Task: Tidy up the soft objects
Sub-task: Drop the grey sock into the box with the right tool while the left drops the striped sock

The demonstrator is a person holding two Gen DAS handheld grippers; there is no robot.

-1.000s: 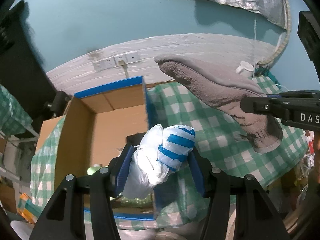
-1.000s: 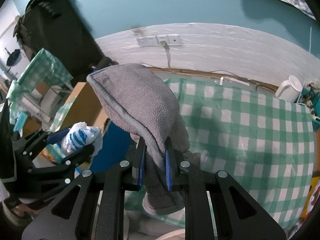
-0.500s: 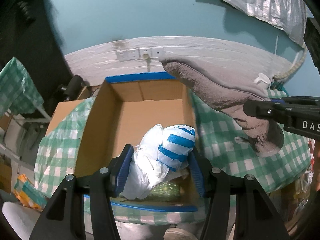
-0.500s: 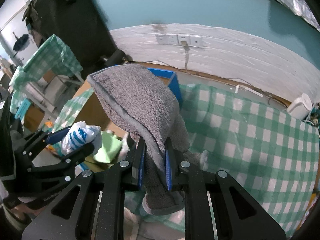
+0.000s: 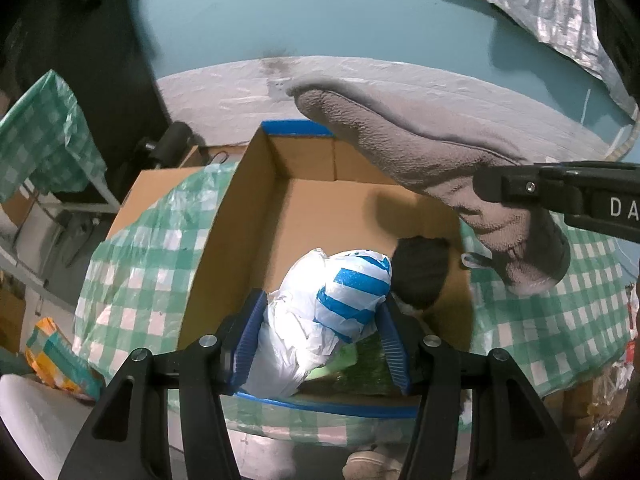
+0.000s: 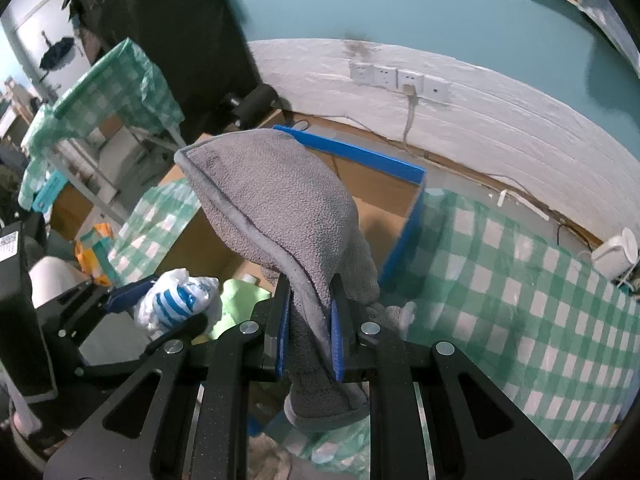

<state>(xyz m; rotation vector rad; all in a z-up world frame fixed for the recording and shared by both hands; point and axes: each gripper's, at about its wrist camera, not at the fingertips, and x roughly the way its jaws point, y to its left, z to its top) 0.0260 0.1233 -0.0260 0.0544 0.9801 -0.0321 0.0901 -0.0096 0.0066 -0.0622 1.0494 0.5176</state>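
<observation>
My left gripper is shut on a crumpled white plastic bag with blue stripes, held over the near end of an open cardboard box with blue taped edges. My right gripper is shut on a grey fleece towel, which arches up and hangs over the box's right side; in the left wrist view the grey fleece towel droops from that gripper. The bag and left gripper show at the left of the right wrist view. A dark item and green things lie inside the box.
The box stands on a green-and-white checked cloth. A white wall strip with sockets runs behind. A white jug-like object sits far right. Another checked table and an orange packet lie to the left.
Both grippers have swung left with their loads, so the bag and the towel now hang over the box's inside instead of beside it. Neither grip has changed.
</observation>
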